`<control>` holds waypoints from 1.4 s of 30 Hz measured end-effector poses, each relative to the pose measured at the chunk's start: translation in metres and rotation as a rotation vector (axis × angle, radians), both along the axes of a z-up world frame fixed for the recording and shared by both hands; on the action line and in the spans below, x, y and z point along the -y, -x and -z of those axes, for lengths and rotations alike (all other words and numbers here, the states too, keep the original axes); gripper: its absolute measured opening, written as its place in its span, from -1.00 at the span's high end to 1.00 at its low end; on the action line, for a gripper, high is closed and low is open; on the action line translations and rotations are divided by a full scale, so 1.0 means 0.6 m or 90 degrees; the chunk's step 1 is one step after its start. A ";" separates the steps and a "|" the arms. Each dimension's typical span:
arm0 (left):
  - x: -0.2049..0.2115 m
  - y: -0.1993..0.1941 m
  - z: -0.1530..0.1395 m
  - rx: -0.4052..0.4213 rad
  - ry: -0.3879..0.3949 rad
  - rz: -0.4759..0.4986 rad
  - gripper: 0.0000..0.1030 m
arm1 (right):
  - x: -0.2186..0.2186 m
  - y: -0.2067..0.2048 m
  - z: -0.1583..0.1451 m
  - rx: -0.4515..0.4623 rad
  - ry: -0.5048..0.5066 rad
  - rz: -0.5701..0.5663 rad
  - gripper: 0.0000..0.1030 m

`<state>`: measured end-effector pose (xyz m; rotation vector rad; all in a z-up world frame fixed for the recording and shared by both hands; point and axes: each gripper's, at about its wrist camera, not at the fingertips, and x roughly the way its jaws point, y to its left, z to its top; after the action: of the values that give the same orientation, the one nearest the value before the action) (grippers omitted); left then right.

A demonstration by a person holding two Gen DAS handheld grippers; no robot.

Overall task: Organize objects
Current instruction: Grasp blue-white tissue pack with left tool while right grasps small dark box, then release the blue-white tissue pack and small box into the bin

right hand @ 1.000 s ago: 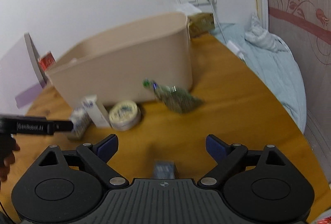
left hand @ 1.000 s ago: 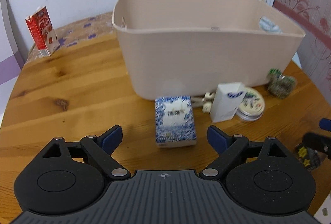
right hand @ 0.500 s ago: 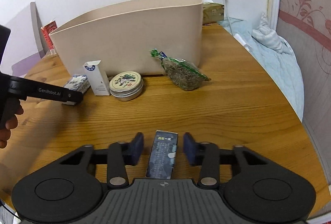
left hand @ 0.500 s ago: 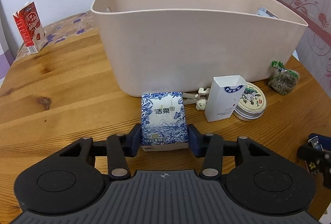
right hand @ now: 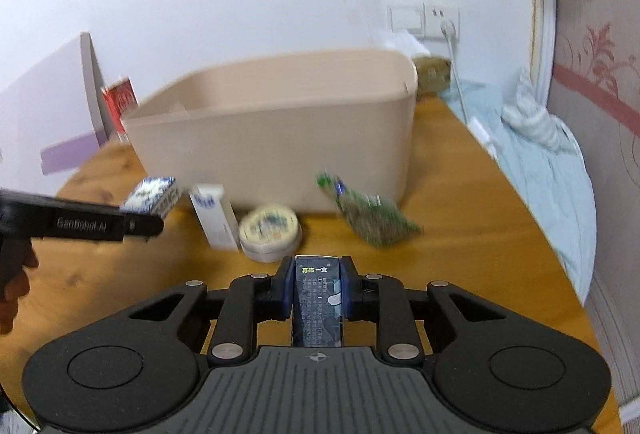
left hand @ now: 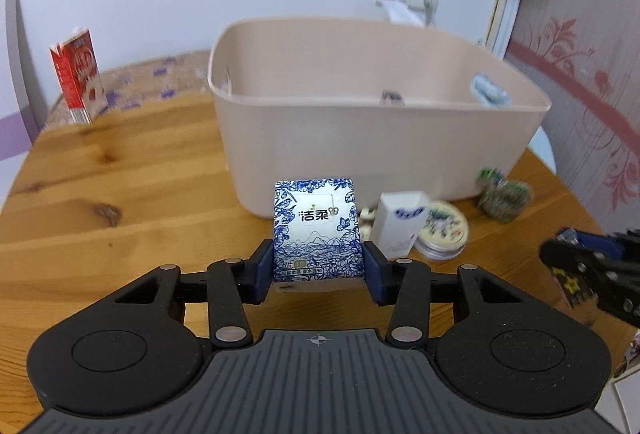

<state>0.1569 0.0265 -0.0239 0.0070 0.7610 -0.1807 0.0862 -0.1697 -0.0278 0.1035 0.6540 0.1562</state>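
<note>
Table [left hand: 120, 193]: round, wooden; bears everything listed.

Bin [left hand: 360, 137]: large beige tub, open top, the landmark for all entries. A pale blue item and a small dark one lie inside near its far wall.

Red carton [left hand: 76, 77]: upright, well left of the bin.

Tissue pack [left hand: 316, 230]: blue-and-white; half a second ago flat on the table before the bin, now lifted clear, level with the bin's front wall. Left gripper [left hand: 318, 270] closed tight on its sides.

White box [left hand: 400, 226], round tin [left hand: 444, 230], green packet [left hand: 504, 193]: on the table against the bin's front.

Dark packet [right hand: 318, 302]: slim; on the table a moment ago, now raised, well in front of the bin. Right gripper [right hand: 316, 286] clamped on it.

Judgement: both pickups done; both items go over the bin's rim next.
</note>
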 end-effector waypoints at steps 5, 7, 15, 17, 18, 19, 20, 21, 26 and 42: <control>-0.007 0.010 -0.039 0.037 0.004 -0.006 0.09 | -0.010 -0.015 -0.036 0.049 -0.010 -0.009 0.58; -0.009 0.012 -0.054 0.057 0.004 -0.011 0.09 | -0.010 -0.022 -0.051 0.066 -0.016 -0.014 0.58; -0.011 -0.005 -0.111 0.115 0.009 -0.014 0.09 | -0.004 -0.067 -0.111 0.133 -0.029 -0.023 0.58; -0.006 -0.022 -0.123 0.126 0.005 -0.012 0.09 | -0.002 -0.084 -0.125 0.148 -0.027 -0.024 0.58; -0.002 -0.033 -0.128 0.131 -0.001 -0.009 0.09 | -0.001 -0.091 -0.130 0.153 -0.028 -0.025 0.58; 0.002 -0.043 -0.131 0.134 -0.006 -0.007 0.09 | 0.000 -0.100 -0.135 0.156 -0.029 -0.026 0.58; 0.007 -0.055 -0.133 0.135 -0.012 -0.004 0.09 | 0.001 -0.111 -0.140 0.159 -0.030 -0.027 0.58; 0.013 -0.069 -0.132 0.131 -0.020 0.006 0.09 | 0.002 -0.121 -0.143 0.159 -0.031 -0.026 0.58; 0.040 -0.135 -0.109 0.098 -0.060 0.012 0.09 | 0.010 -0.170 -0.144 0.149 -0.036 -0.021 0.58; 0.068 -0.213 -0.035 -0.006 -0.085 0.017 0.04 | -0.004 -0.234 -0.054 0.047 -0.009 -0.027 0.55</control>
<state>0.2848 -0.0145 -0.0028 0.1429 0.7809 -0.1556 0.2264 -0.1670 0.0043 0.0969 0.5821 0.2043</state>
